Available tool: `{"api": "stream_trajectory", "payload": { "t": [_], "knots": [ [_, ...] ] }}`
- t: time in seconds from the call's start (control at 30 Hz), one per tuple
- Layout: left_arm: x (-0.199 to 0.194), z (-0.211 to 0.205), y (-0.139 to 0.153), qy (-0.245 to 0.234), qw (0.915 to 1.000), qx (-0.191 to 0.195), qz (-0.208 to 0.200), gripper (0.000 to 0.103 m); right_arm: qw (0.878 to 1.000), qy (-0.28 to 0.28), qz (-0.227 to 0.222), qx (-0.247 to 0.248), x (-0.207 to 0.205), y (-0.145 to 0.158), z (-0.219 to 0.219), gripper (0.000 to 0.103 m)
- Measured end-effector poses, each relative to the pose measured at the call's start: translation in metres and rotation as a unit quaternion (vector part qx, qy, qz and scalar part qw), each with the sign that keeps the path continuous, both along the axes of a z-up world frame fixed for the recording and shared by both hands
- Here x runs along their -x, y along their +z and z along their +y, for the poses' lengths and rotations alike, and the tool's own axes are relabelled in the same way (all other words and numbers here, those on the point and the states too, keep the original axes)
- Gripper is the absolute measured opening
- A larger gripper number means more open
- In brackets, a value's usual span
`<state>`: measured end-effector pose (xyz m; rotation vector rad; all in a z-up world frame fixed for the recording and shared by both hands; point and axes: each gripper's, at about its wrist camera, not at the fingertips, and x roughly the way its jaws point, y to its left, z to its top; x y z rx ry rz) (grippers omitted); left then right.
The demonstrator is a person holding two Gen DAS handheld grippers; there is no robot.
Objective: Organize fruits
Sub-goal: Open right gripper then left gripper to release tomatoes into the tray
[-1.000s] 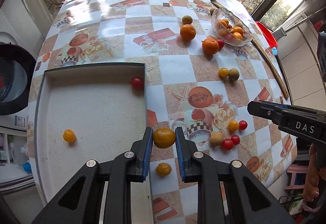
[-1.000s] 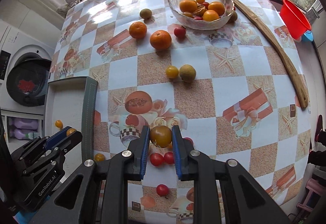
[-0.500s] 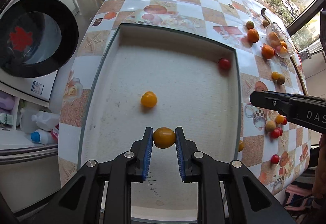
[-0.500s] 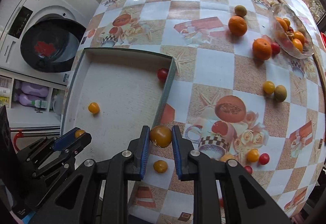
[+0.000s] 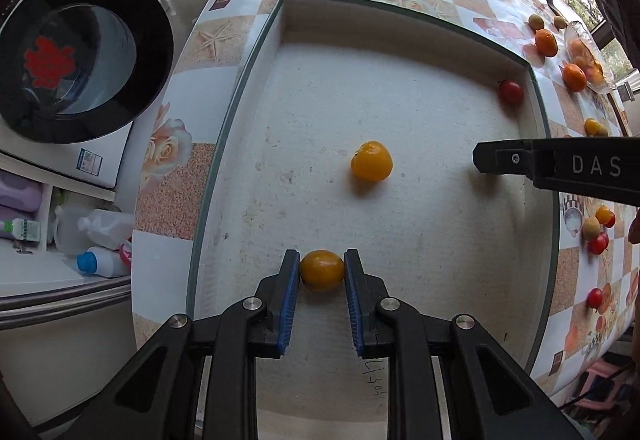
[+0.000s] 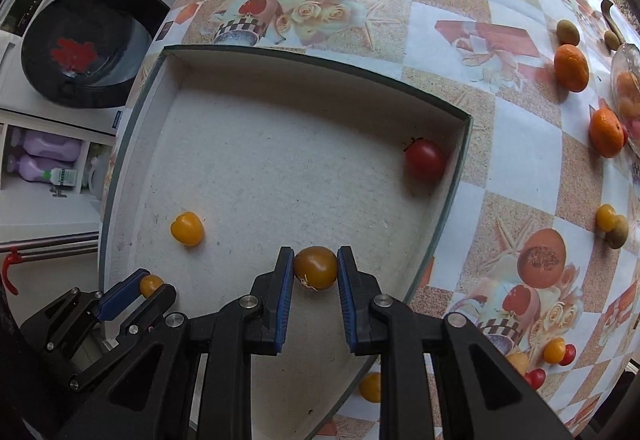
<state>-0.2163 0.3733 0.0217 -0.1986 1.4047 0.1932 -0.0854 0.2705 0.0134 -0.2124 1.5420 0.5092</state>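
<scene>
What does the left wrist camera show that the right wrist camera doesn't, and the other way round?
Only the left wrist view shows the white bottle with a blue cap on the shelf beside the table, and the handwritten marks on the tray floor.

Only the right wrist view shows the yellow fruit on the tablecloth just outside the tray's near wall, and the purple bottles under the washing machine.

Both show the tray holding a loose yellow tomato and a red tomato, each gripper shut on a yellow-orange fruit, left and right, and the washing machine door.
</scene>
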Motion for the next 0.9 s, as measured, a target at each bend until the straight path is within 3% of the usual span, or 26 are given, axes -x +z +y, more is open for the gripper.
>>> {"api": "stream_trajectory", "payload": {
  "t": [0.1,0.17,0.2,0.23,0.3,0.37,0.43,0.57,0.9],
  "knots": [
    [0.001,0.001,-0.001,0.000,1.0000,-0.002,-0.001,0.025,1.000,0.004,-0.001,0.007,-0.001,-0.004,0.004,0.024],
    [0.002,0.002,-0.001,0.003,0.9996,-0.028,0.004,0.050,1.000,0.007,-0.004,0.011,0.000,-0.006,0.005,0.025],
    [0.002,0.004,-0.001,0.006,0.9994,-0.034,0.004,0.083,1.000,0.009,-0.005,0.013,0.000,-0.006,0.006,0.026],
    [0.004,0.005,0.001,0.009,0.9995,-0.028,-0.005,0.087,1.000,0.011,-0.006,0.013,0.001,-0.006,0.008,0.028],
    [0.006,0.006,0.003,0.010,0.9997,-0.021,-0.009,0.087,1.000,0.014,-0.003,0.008,0.002,-0.005,0.012,0.050],
    [0.005,0.004,0.002,0.004,0.9995,-0.030,-0.001,0.087,1.000,0.018,-0.010,0.014,0.002,-0.004,0.015,0.062],
    [0.006,0.004,0.002,0.005,0.9996,-0.028,0.001,0.087,1.000,0.018,-0.014,0.010,0.002,-0.002,0.017,0.063],
    [0.006,0.002,0.002,0.001,0.9996,-0.027,0.008,0.087,1.000,0.011,-0.010,-0.006,0.001,0.007,0.013,0.083],
    [-0.010,-0.026,0.024,-0.034,0.9988,-0.036,-0.006,0.087,0.998,-0.053,-0.031,-0.030,-0.003,0.043,-0.026,0.084]
  ]
}}
